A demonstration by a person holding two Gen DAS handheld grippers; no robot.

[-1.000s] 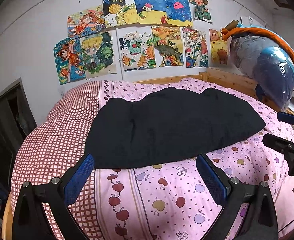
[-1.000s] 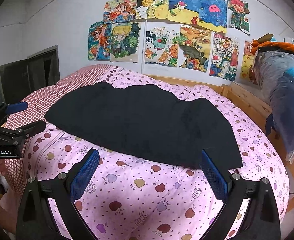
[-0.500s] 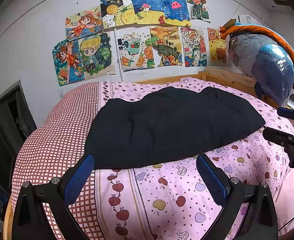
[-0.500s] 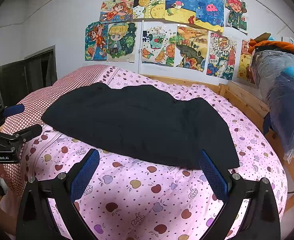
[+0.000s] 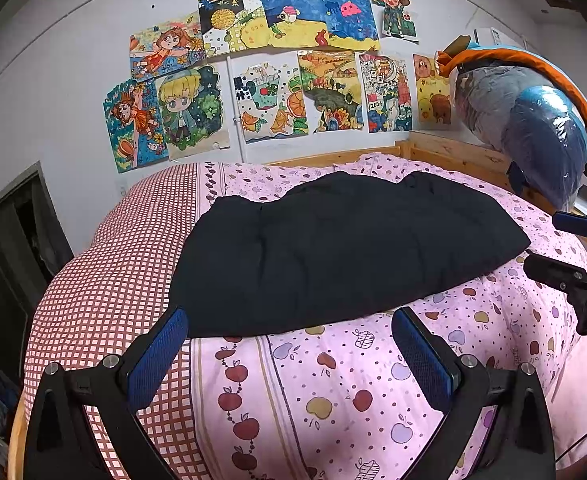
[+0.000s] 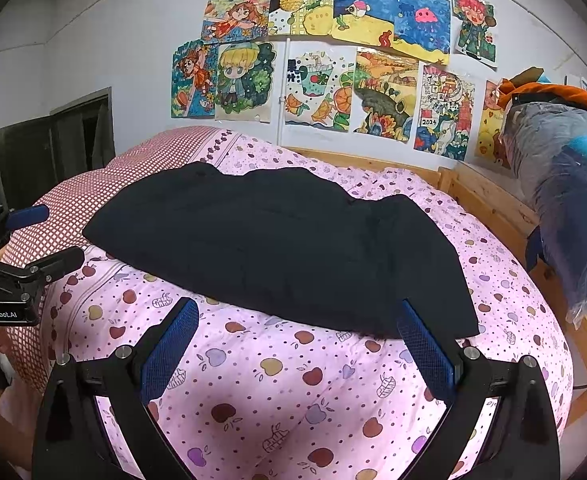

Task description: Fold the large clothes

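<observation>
A black garment (image 5: 333, 252) lay spread flat on a bed's pink apple-print quilt (image 5: 333, 392). The left tongs (image 5: 289, 344) and right tongs (image 6: 297, 340) hovered near its front edge, both wide apart and holding nothing.

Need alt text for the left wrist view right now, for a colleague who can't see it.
A black garment lies spread flat on a pink fruit-print bedcover, untouched. The left gripper hovers open before its near edge, and the right gripper shows at the right edge. Drawings cover the wall.
</observation>
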